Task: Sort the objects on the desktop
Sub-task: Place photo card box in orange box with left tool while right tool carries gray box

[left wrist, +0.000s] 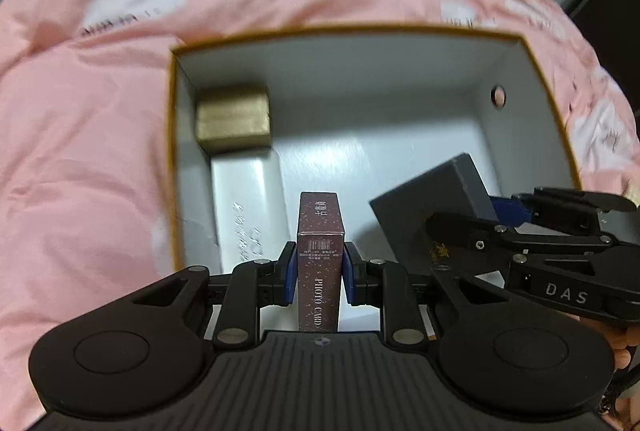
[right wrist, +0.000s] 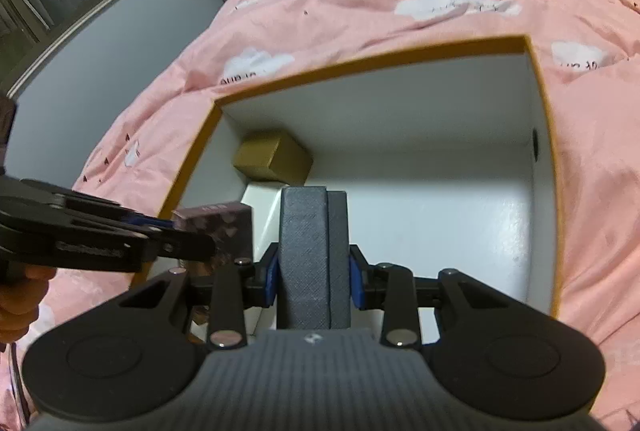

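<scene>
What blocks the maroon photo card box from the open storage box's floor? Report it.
Nothing visible does. The maroon photo card box, clamped in the left claw, hangs over bare white floor of the orange-rimmed storage box; the gold box sits aside.

Both grippers matte black plastic: left gripper [left wrist: 319, 271] and right gripper [right wrist: 316, 275] have blue pads [left wrist: 291, 273] on the fingers, silver pivot screws [left wrist: 234, 334], round side discs, grey ribbed body with small white logo. White "DAS" lettering [left wrist: 566, 294] on right gripper's side.
</scene>
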`<state>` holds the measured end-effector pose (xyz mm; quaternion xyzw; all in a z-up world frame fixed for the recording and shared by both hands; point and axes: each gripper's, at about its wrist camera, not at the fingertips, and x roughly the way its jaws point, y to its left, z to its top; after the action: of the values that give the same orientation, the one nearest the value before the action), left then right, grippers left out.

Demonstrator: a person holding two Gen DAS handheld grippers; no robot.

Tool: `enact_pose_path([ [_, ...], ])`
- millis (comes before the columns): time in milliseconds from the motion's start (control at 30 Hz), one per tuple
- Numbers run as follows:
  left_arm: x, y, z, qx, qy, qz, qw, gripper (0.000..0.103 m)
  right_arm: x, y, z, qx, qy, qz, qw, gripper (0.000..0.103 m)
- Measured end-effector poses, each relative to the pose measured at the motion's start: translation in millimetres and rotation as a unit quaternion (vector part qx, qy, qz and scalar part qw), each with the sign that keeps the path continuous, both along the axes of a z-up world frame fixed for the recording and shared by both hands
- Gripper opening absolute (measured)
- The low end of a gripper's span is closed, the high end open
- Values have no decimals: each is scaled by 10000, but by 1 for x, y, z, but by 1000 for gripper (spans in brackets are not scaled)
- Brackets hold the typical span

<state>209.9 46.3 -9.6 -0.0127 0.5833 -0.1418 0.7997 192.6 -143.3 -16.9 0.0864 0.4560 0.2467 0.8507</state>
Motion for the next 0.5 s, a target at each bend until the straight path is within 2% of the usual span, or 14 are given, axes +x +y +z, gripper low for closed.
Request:
enact_pose_path([
  [233,17,-3,-25,39,421,-29,9991,26,6,4,-12,52,214,58,9997,36],
  [500,22,9,-39,-273,584,251,9976,27,12,15,-24,-62,466,42,9989,36],
])
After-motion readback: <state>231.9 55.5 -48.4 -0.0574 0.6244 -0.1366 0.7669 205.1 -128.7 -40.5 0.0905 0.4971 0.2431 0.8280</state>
